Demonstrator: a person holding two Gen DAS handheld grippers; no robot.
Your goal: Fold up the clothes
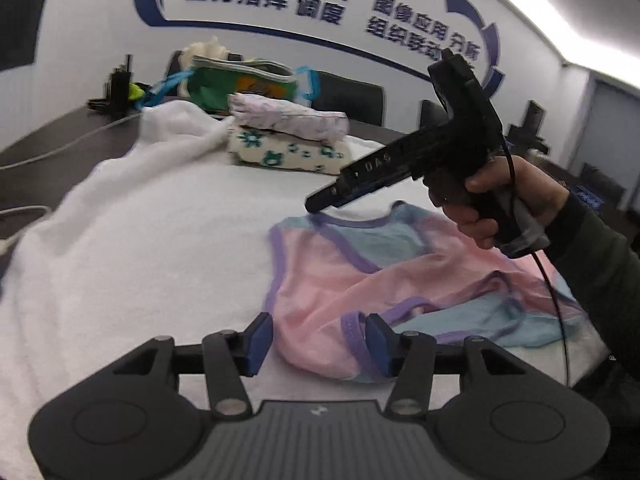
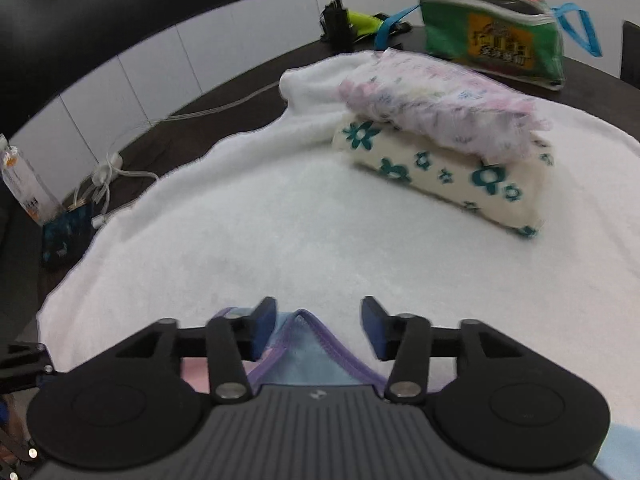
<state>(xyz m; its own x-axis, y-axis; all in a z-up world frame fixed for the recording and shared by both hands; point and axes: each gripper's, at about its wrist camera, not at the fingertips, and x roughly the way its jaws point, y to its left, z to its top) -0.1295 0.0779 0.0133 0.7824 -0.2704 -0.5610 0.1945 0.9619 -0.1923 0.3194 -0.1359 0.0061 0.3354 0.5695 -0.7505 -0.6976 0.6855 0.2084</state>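
Note:
A small pink and light-blue garment with purple trim [image 1: 384,276] lies crumpled on the white towel [image 1: 160,240]. My left gripper [image 1: 318,344] is open, its blue pads either side of the garment's near purple edge. My right gripper [image 2: 318,328] is open, with a purple-trimmed blue corner of the garment [image 2: 316,344] lying between its fingers. In the left wrist view the right gripper [image 1: 316,204] hovers over the garment's far edge, held by a hand. Two folded clothes, a pale pink-purple print one [image 2: 440,108] on a cream one with teal flowers [image 2: 448,176], are stacked at the back.
A green zip bag with blue handles [image 2: 492,40] stands behind the stack on the dark table [image 2: 240,112]. White cables [image 2: 112,168], a clear bottle [image 2: 24,184] and a dark patterned item [image 2: 68,236] lie left of the towel. A black device [image 2: 338,24] stands far back.

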